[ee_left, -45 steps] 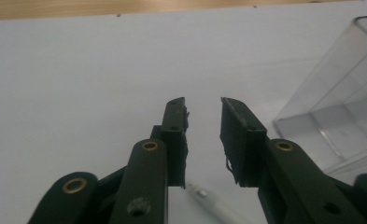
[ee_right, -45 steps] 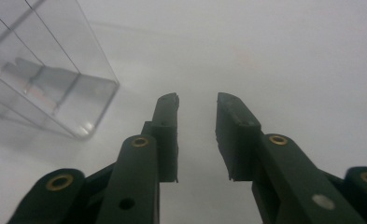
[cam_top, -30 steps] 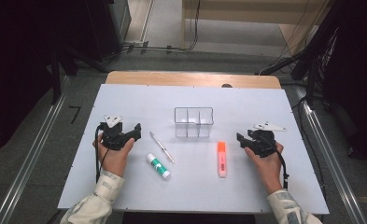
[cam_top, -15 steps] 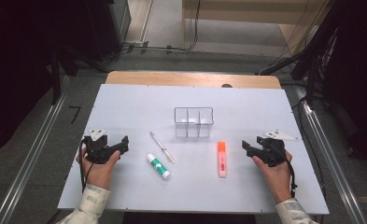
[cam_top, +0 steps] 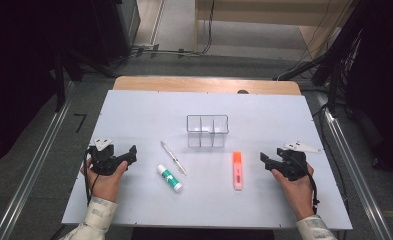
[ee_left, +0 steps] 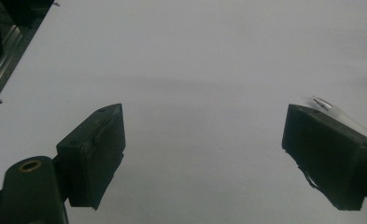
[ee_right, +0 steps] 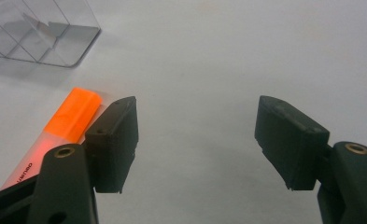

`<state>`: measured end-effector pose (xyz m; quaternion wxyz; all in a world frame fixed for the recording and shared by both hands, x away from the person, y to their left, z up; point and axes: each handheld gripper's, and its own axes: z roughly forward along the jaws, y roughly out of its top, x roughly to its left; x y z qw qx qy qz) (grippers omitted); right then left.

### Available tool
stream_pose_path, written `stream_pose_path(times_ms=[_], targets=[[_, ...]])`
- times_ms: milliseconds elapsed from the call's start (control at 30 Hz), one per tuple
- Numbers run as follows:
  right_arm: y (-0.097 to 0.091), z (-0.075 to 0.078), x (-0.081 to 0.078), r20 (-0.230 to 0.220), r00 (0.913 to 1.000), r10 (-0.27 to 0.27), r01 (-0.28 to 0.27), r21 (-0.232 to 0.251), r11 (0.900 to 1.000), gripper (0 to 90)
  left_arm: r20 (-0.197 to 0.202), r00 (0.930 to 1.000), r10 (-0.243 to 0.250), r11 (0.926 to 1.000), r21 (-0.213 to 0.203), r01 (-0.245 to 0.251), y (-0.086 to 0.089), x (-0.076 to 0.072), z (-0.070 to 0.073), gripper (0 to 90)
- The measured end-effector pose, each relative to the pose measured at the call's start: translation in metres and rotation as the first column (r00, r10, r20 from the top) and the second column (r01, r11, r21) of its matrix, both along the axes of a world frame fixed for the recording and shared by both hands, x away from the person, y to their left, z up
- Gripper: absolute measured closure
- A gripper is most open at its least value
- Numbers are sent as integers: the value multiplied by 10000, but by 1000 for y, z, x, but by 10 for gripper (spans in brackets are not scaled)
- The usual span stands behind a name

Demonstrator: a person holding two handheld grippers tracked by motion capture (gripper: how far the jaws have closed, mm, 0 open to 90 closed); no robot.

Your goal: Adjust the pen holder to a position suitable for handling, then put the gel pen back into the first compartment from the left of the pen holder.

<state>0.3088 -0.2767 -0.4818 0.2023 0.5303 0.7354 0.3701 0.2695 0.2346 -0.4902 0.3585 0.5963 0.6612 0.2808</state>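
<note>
While both the left gripper (cam_top: 126,156) and right gripper (cam_top: 267,162) gape with nothing between them (right jaws just widened), highlighter (cam_top: 238,170), glue stick (cam_top: 169,178) and pen (cam_top: 173,158) lie outside the empty organizer (cam_top: 207,131): sorting unstarted.

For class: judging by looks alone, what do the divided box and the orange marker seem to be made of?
Divided box: probably clear hard plastic, glossy; the table shows through its walls. Orange marker: likely plastic, an opaque bright orange cap on a paler, see-through barrel with print.
</note>
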Motion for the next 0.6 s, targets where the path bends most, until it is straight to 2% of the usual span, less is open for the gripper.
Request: stream_pose_path(times_ms=[600], targets=[[13, 1, -3, 115, 9990, 424, -424, 0, 9991, 299, 28, 10000, 9, 10000, -23, -9, -1, -1, -1, 139]])
